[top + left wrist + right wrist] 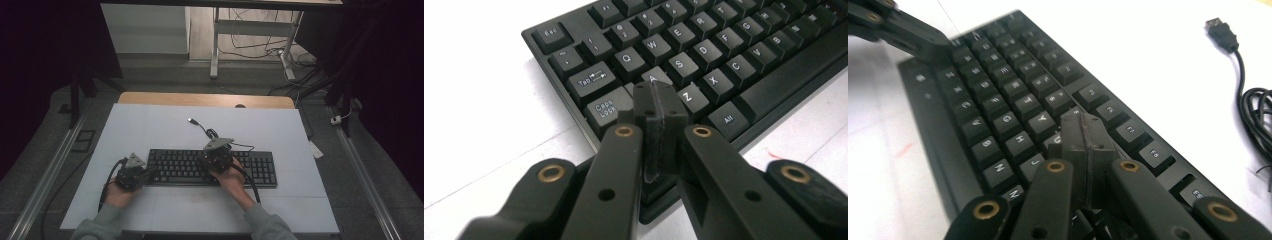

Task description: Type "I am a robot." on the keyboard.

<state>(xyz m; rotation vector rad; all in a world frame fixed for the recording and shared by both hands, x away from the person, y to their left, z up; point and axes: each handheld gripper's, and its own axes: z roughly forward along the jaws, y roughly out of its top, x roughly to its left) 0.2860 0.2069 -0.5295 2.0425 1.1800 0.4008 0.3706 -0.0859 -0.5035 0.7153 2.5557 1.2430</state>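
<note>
High view – keyboard (212, 168): black, laid flat near the middle of the white table (150, 125), long side running 9 to 3 o'clock.
High view – left gripper (150, 174): held at the keyboard's 9 o'clock end, tips at its edge.
High view – right gripper (216, 156): held over the middle keys.
High view – cable (210, 132): led off toward 12 o'clock, ending in a loose USB plug (191, 120).
Left gripper view – left gripper (660, 107): jaws pressed together with nothing between, tips set over the Caps Lock and A keys.
Left gripper view – writing: Esc, Tab, Caps Lock, Alt and letters Q, W, E, R, A, S, D, F, Z, X, C, V can be read.
Right gripper view – right gripper (1083, 131): jaws closed and empty, tips above the keys near H and J.
Right gripper view – writing: G, H, J, N and some F-keys are made out; no brand is seen.
Handling: the keyboard is judged stiff, fairly light, likely to slide on the smooth top; keys give under a press; it is best taken by the short ends.
</note>
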